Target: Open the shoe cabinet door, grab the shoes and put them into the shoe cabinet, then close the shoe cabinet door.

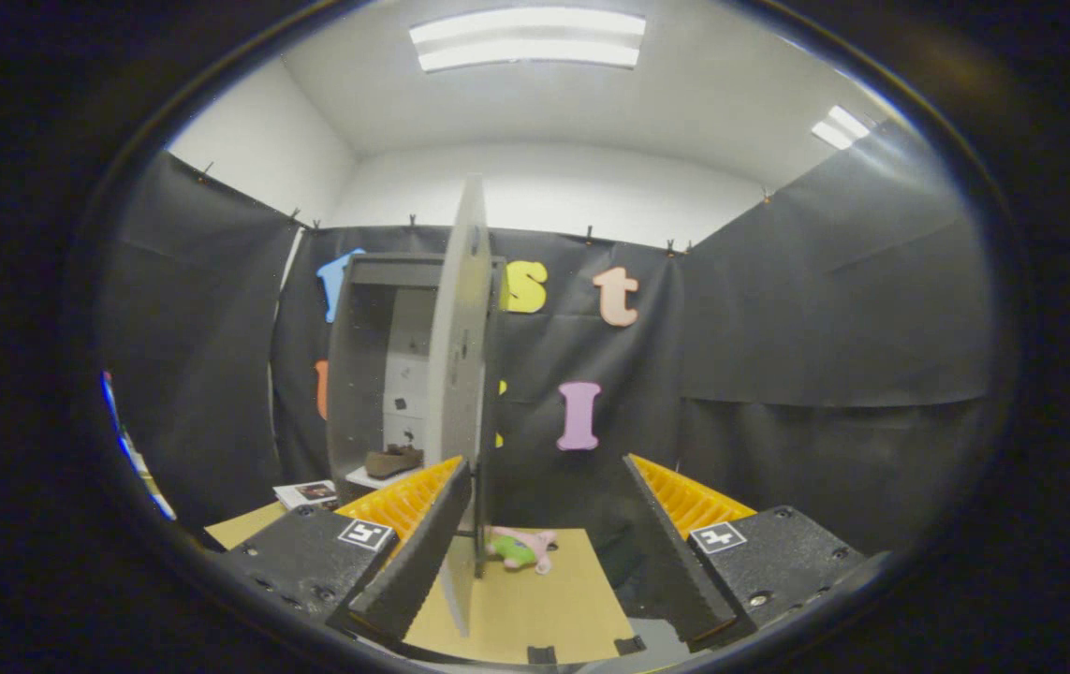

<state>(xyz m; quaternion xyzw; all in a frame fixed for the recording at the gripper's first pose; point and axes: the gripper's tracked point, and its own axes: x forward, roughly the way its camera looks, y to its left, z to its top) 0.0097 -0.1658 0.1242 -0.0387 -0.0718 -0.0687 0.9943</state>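
The shoe cabinet (385, 374) is standing on the counter (535, 599) with its door (458, 393) swung out edge-on, and a brown shoe (394, 461) is already resting on its low shelf. The tool (544, 534) is hanging spread and gripping nothing, the door edge lying just inside its left finger. To close well, the finger should probably be pressing the door's outer face, sweeping steadily toward the frame.

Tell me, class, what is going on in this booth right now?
A person's handheld gripper faces a grey shoe cabinet whose door stands swung open, edge-on, just inside one finger. The fingers are spread wide and hold nothing. A brown shoe already sits on the cabinet's bottom shelf. A small pink and green toy lies on the tan mat beyond the fingers. The door is not yet closed.
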